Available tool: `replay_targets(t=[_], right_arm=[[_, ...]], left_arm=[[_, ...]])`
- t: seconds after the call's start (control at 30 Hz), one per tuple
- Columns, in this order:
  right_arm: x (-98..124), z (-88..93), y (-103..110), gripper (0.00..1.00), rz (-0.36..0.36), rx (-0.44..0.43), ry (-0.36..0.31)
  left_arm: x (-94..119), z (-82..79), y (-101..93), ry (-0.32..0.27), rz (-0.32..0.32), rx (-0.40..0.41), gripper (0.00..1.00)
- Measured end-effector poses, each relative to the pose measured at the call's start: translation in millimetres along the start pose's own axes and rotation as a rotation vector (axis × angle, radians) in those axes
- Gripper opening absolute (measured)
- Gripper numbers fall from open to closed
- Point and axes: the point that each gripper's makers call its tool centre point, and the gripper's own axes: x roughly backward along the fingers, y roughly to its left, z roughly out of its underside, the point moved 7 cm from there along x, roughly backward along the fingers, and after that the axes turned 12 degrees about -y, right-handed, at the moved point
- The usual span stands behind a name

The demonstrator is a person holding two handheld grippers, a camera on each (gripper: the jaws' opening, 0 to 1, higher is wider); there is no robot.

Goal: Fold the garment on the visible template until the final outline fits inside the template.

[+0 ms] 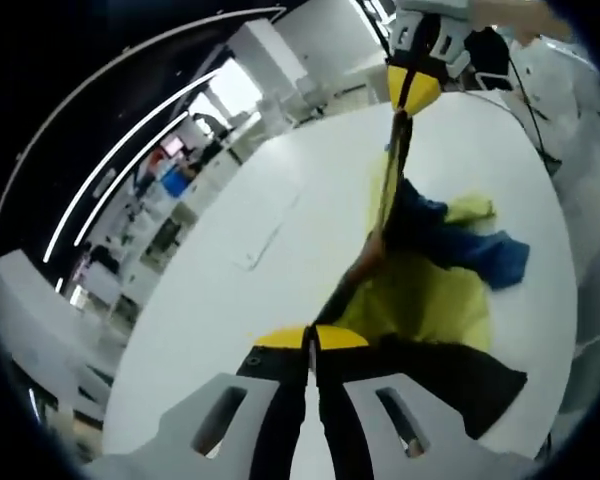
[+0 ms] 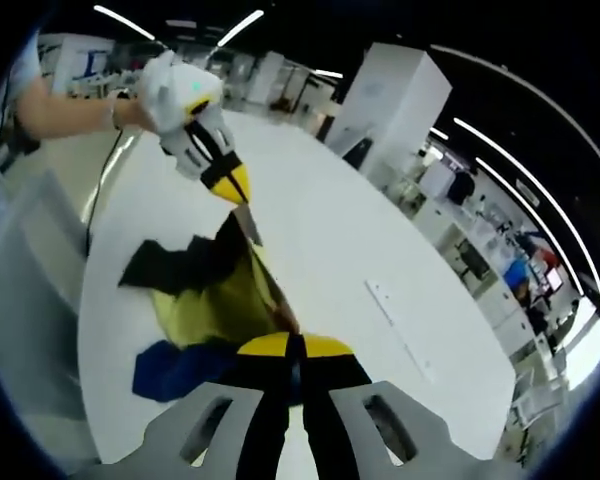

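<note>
**A:** Where is the garment right now?

**B:** I see the garment [image 1: 420, 290], yellow with black and blue parts, lifted off the white table [image 1: 260, 260] and stretched between my two grippers. In the left gripper view, my left gripper [image 1: 311, 345] has its yellow-tipped jaws pressed together on a black edge of the cloth. The right gripper [image 1: 412, 92] comes in at the top, its jaws pinched on another edge, with the fabric pulled taut between them.

**A:** And from the other side?

**B:** In the right gripper view, my right gripper [image 2: 293, 350] is clamped on the garment [image 2: 215, 290]. The left gripper [image 2: 230, 185] holds the far edge. A blue part sags onto the table [image 2: 330, 250]. I can make out a faint outline [image 2: 400, 325] on the tabletop beside the cloth.
</note>
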Motion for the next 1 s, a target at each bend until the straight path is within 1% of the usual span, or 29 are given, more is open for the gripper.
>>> replay_targets(t=[0.07, 0.1, 0.2, 0.23, 0.27, 0.3, 0.33, 0.37, 0.4, 0.5, 0.53, 0.57, 0.6, 0.77, 0.9, 0.97, 1.0], right_arm=[[3.3, -5.5, -2.1, 0.03, 0.008, 0.011, -0.003], [5.7, -8.9, -4.5, 0.03, 0.025, 0.017, -0.003], [11.5, -16.7, -7.5, 0.03, 0.043, 0.016, -0.019], [14.7, -21.4, -8.5, 0.03, 0.054, 0.021, -0.032], [18.8, -26.9, -9.2, 0.03, 0.063, 0.029, -0.043], [21.1, -30.2, -9.5, 0.03, 0.066, 0.035, -0.048], [24.6, -35.7, -10.6, 0.03, 0.071, 0.052, -0.056], [26.8, -39.0, -11.7, 0.03, 0.077, 0.061, -0.061], [30.5, -45.2, -14.4, 0.03, 0.094, 0.073, -0.075], [37.6, -58.9, -18.8, 0.03, 0.107, 0.079, -0.103], [39.6, -64.3, -20.2, 0.03, 0.113, 0.080, -0.109], [40.2, -66.6, -20.6, 0.03, 0.117, 0.086, -0.113], [42.3, -73.6, -21.8, 0.03, 0.126, 0.107, -0.122], [48.5, -88.0, -26.6, 0.03, 0.140, 0.134, -0.143], [59.8, -107.0, -26.4, 0.03, 0.158, 0.155, -0.173], [63.2, -114.5, -32.2, 0.03, 0.174, 0.180, -0.184], [63.4, -115.4, -31.2, 0.03, 0.175, 0.188, -0.187]], left_arm=[[3.7, -6.2, 1.7, 0.000, 0.004, 0.012, 0.00], [7.0, -10.0, 2.7, -0.002, 0.006, 0.026, 0.00], [16.4, -19.4, 5.1, -0.003, -0.005, 0.015, 0.00], [19.1, -22.0, 6.4, -0.004, -0.013, 0.008, 0.00], [24.2, -27.8, 8.6, -0.016, -0.028, -0.008, 0.00], [27.5, -30.8, 9.6, -0.020, -0.031, -0.007, 0.00], [32.8, -37.0, 12.5, -0.041, -0.044, 0.013, 0.00], [37.6, -41.9, 15.9, -0.053, -0.055, 0.013, 0.00], [39.2, -43.5, 17.0, -0.055, -0.059, 0.012, 0.00], [50.5, -56.4, 27.1, -0.062, -0.078, 0.019, 0.00], [51.4, -57.6, 27.8, -0.062, -0.077, 0.021, 0.00], [54.1, -62.0, 29.0, -0.064, -0.082, 0.013, 0.00], [57.0, -65.8, 30.3, -0.062, -0.087, 0.008, 0.00], [73.1, -78.4, 34.4, -0.068, -0.106, -0.011, 0.00], [84.7, -89.1, 41.8, -0.086, -0.130, -0.030, 0.00], [91.1, -95.5, 45.4, -0.097, -0.137, -0.034, 0.00], [92.5, -97.4, 46.3, -0.102, -0.140, -0.039, 0.00]])
